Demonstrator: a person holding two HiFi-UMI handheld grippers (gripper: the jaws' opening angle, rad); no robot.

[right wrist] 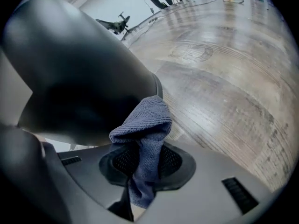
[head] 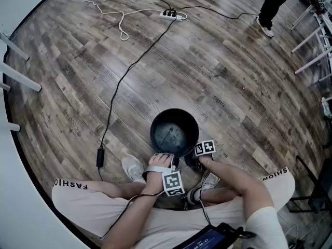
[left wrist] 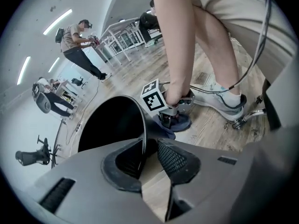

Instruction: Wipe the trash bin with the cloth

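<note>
A round black trash bin (head: 193, 119) stands on the wood floor between the seated person's feet. My left gripper (head: 171, 161) is at its near rim. In the left gripper view the jaws (left wrist: 149, 146) straddle the thin rim of the bin (left wrist: 112, 120), one pad inside and one outside, shut on it. My right gripper (head: 191, 162) is low beside the bin on the right, shut on a blue-grey cloth (right wrist: 145, 125). The cloth bunches above the pads next to the bin's outer wall (right wrist: 79, 69). The left gripper view shows the right gripper (left wrist: 173, 118) with the cloth (left wrist: 180, 123) near the floor.
The person's white shoes (head: 132, 166) (head: 210, 180) flank the bin. A black cable runs from an adapter (head: 99, 157) to a power strip (head: 172, 14) far off. White table legs (head: 21, 77) stand at the left, racks (head: 316, 35) and a standing person (head: 272, 7) at the top right.
</note>
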